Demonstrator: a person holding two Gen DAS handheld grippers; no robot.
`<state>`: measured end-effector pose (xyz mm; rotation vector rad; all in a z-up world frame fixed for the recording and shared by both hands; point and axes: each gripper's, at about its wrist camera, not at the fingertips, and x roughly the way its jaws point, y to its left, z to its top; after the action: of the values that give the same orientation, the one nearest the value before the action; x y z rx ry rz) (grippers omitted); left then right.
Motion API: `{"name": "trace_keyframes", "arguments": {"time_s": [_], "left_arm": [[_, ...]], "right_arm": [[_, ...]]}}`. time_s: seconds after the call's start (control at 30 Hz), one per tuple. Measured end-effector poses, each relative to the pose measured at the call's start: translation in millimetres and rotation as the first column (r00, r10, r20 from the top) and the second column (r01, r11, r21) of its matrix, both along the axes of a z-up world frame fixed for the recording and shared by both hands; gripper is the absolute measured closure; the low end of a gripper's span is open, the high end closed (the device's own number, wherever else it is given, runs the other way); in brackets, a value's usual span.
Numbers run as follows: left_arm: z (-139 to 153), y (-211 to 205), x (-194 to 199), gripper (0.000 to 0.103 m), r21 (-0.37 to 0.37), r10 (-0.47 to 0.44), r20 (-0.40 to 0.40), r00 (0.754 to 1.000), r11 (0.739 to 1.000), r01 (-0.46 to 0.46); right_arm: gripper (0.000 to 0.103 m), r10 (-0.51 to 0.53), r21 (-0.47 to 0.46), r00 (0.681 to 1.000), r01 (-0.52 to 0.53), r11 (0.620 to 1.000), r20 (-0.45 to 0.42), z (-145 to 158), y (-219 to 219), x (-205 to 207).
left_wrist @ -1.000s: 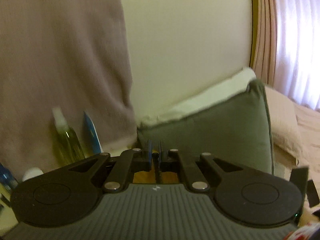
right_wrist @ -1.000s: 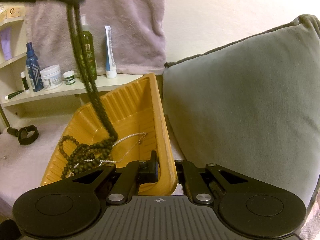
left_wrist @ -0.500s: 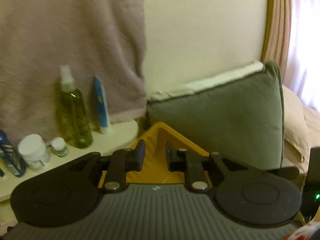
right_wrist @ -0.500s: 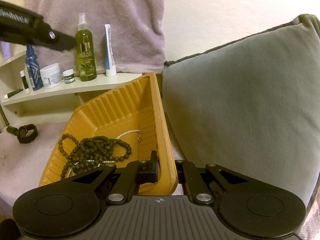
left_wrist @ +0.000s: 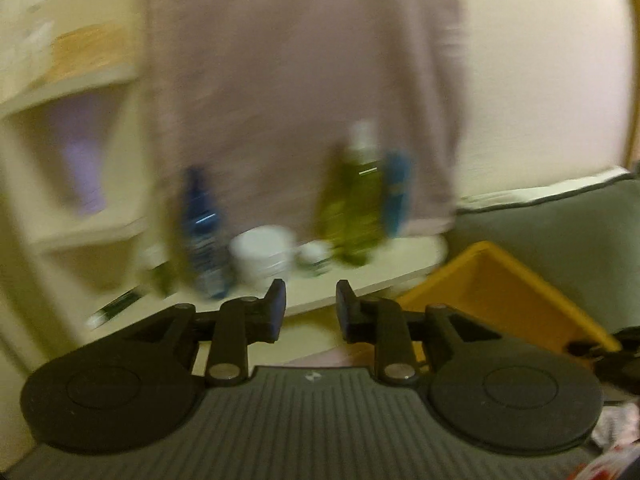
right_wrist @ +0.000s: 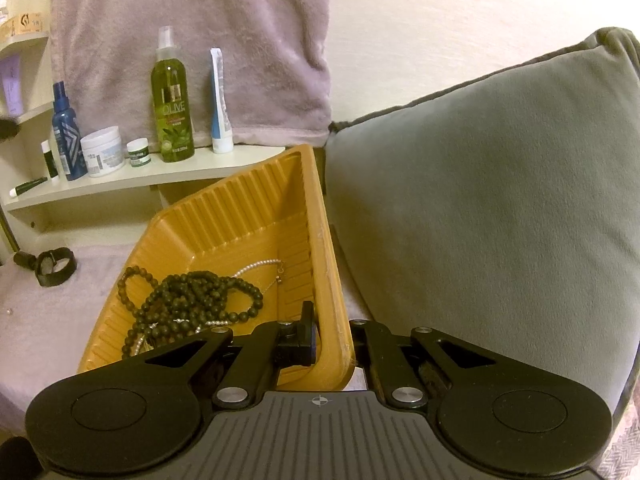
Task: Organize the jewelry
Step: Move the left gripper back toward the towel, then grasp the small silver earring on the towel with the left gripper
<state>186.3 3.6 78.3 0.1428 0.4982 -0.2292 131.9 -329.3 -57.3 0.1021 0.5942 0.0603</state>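
Gripping the tray's (right_wrist: 326,264) right rim, our right tongs (right_wrist: 332,338) have one finger inside the wall and one outside. Dark beads (right_wrist: 192,296) and a pearl strand (right_wrist: 260,266) lie in the tray. Our left tongs (left_wrist: 310,310) hang open and empty before the blurred shelf (left_wrist: 360,284), with the tray to their right.

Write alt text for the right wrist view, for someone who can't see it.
The right hand-held gripper clamps the near rim of a tilted orange tray holding a dark bead necklace and a pearl strand. A grey cushion stands beside it, toiletries on a shelf behind.
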Motion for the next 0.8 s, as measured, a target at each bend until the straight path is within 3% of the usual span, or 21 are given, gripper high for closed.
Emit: {"name": "trace_keyframes", "arguments": {"time_s": [0.2,0.3,0.6,0.8], "left_arm": [[-25,68,-16,0.076,0.014,0.221,-0.008,0.975,0.975,-0.22],[-46,85,-25,0.075,0.039,0.285,-0.012,0.958,0.958,-0.284],[-116,93,-41,0.075,0.039,0.358,-0.081,0.93,0.934,-0.356],[-147,83,-39,0.075,0.038,0.378,-0.099,0.92,0.926,-0.376]], "right_arm": [[0.098,0.001,-0.005,1.0,-0.001,1.0,-0.003,0,0,0],[0.098,0.003,-0.013,1.0,-0.003,1.0,-0.005,-1,1,1],[0.098,0.002,-0.034,1.0,-0.003,0.999,-0.018,-4,1,2],[0.098,0.003,-0.049,1.0,-0.004,0.999,-0.027,-4,2,2]]}}
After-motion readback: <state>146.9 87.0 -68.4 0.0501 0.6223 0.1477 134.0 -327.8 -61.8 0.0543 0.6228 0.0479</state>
